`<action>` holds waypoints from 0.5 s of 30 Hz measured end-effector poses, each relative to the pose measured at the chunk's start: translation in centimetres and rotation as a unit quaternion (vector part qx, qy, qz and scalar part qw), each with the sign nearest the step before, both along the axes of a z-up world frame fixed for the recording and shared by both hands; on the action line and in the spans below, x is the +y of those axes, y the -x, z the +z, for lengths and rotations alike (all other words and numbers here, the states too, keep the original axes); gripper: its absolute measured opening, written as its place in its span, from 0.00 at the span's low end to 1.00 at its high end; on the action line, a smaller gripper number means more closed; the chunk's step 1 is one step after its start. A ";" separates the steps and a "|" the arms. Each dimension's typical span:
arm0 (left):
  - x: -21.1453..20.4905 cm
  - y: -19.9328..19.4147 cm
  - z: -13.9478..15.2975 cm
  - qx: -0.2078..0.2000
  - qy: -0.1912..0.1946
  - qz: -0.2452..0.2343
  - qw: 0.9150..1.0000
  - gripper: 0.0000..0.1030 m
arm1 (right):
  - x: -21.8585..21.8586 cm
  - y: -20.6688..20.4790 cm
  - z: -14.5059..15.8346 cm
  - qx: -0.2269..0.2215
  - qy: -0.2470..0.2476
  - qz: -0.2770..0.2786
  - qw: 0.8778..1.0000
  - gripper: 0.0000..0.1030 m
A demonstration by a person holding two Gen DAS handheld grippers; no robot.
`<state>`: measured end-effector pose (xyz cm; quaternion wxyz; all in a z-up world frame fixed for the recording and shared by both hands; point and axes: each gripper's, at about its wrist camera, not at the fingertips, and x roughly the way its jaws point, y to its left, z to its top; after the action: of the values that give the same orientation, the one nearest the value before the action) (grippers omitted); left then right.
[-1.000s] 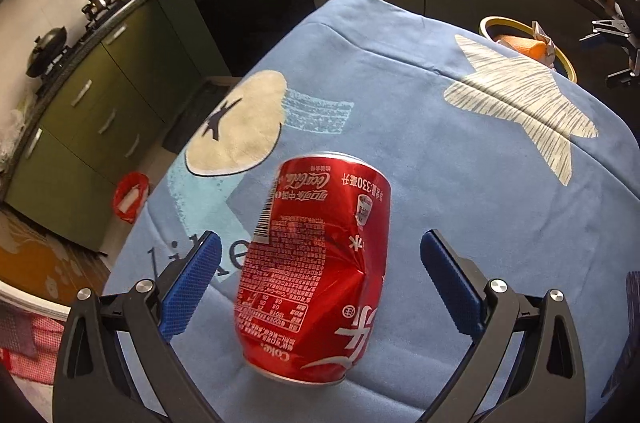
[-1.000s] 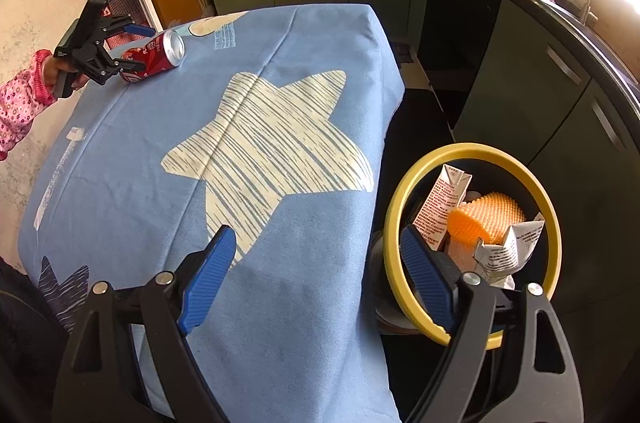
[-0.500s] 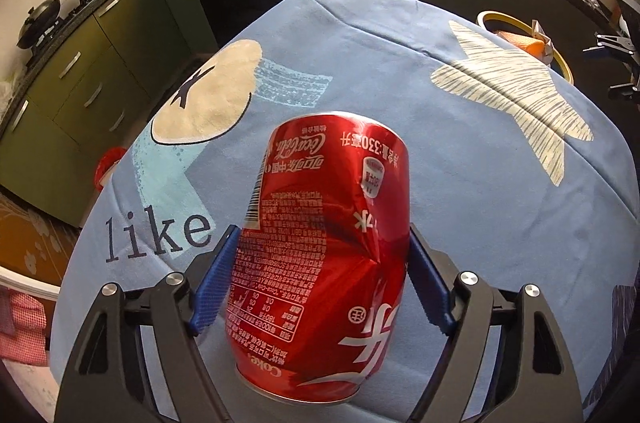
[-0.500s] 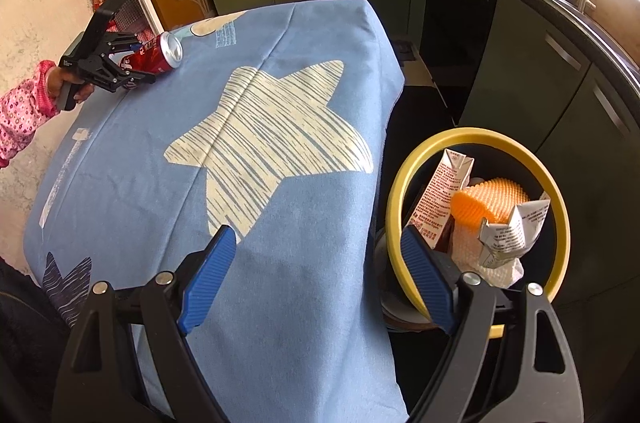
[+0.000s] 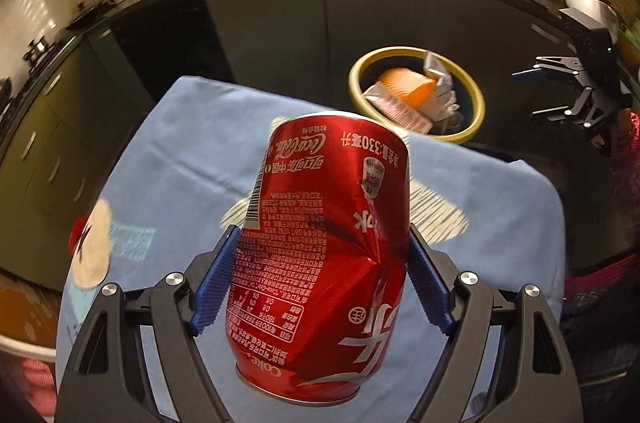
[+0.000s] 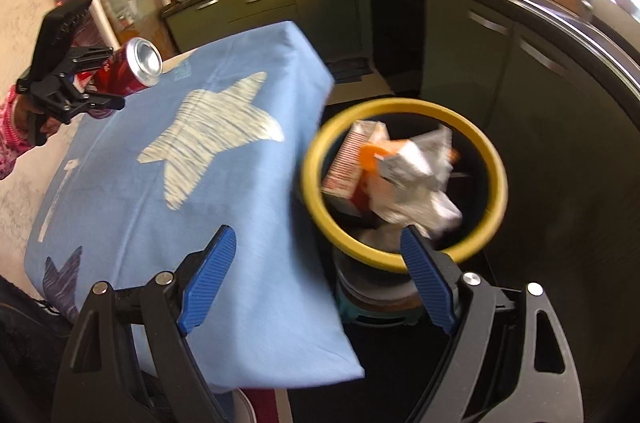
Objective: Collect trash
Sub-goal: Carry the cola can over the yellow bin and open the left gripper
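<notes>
1. The dented red can [image 5: 320, 255] is gripped across its creased middle by the left gripper [image 5: 320, 287], whose blue pads [image 5: 214, 287] are closed against both sides. It is held above the blue tablecloth [image 5: 168, 159], pointing toward the yellow-rimmed bin [image 5: 478, 111].

2. In the right wrist view the same can [image 6: 134, 69] is seen raised over the far corner of the tablecloth [image 6: 224, 215], well apart from the bin [image 6: 316, 199].

3. The right gripper [image 6: 318, 277] is held wide open and empty, near the bin's rim, above the cartons and crumpled paper [image 6: 404, 171] piled inside.

4. Risk: the can's wall is already buckled, so further squeeze could collapse it and loosen the hold; a slip over the cloth would be caused by the smooth, tapered surface.

5. Risk: the bin is crowded, so a release made short of the rim, or onto the pile, could let the can bounce out.

6. Change: a second earlier the can lay on the cloth between open pads; it has since been clamped, lifted and swung toward the bin.
</notes>
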<state>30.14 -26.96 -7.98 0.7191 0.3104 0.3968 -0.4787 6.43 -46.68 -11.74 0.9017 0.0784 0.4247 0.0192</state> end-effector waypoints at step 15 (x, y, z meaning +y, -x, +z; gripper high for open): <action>-27.7 0.8 -5.7 0.112 -0.046 -0.024 0.992 0.77 | -7.7 5.6 -3.5 0.000 -0.046 -0.075 0.996 0.77</action>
<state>29.32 -54.64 -13.71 0.6433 0.2970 0.4886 -0.5092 0.87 -54.38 -15.24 0.8960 0.1515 0.4164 -0.0290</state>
